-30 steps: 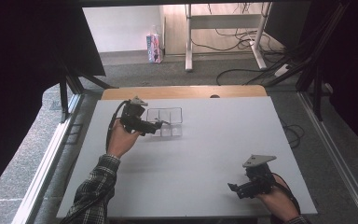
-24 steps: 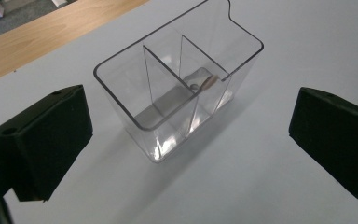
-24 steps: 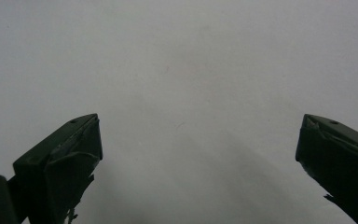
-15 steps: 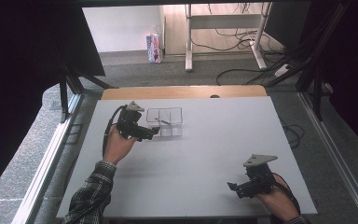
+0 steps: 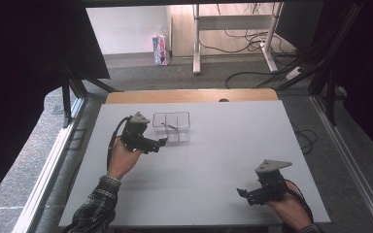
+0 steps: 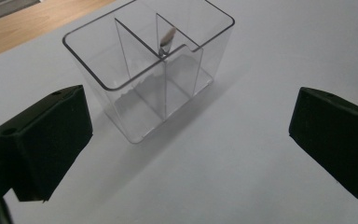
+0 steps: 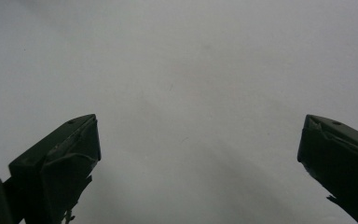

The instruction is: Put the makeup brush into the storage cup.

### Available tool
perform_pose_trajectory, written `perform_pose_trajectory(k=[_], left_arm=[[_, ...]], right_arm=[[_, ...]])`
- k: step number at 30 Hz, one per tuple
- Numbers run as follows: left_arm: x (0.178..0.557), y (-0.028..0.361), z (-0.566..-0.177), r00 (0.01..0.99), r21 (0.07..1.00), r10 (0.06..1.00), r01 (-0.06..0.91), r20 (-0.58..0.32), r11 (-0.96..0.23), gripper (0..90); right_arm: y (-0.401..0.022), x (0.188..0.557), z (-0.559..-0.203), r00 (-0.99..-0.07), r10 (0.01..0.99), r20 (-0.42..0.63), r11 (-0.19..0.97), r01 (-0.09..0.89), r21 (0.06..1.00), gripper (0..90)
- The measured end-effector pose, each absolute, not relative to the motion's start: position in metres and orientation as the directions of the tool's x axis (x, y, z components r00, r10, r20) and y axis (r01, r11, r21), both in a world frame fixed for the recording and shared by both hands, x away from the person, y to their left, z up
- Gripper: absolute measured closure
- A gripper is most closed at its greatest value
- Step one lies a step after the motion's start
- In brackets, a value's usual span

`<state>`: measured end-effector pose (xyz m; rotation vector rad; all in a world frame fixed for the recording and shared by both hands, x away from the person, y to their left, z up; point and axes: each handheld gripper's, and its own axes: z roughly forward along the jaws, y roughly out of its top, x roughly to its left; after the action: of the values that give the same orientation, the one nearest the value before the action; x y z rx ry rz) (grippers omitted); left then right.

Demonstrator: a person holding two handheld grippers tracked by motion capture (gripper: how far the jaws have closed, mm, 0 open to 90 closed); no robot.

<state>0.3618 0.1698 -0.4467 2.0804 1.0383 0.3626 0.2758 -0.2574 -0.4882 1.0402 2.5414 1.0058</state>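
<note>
On the white table point(image 5: 199, 165), the left gripper point(image 5: 161, 142), jaws spread wide and holding nothing, hovers just beside the near-left corner of a clear divided container point(image 5: 171, 127), not touching it. The container sits toward the table's far edge, left of centre, its long axis running across the table, parallel to the wooden strip point(image 5: 189, 95) behind it. In the left gripper view, a slim, pale-tipped stick point(image 6: 166, 40) leans against an inner partition, tip up. Bare tabletop stretches right and toward the person. Well apart, near the front right corner, the right gripper point(image 5: 241, 194) sits low with jaws wide and empty, pointing left.
</note>
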Motion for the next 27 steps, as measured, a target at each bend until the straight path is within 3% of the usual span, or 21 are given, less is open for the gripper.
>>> perform_pose_trajectory(k=[27], left_arm=[[0.333,0.173,-0.458,0.637,0.759,0.760,0.557,-0.129,-0.337,0.0]], right_arm=[[-0.256,0.275,-0.489,-0.740,0.671,0.055,0.530,0.529,0.663,0.0]])
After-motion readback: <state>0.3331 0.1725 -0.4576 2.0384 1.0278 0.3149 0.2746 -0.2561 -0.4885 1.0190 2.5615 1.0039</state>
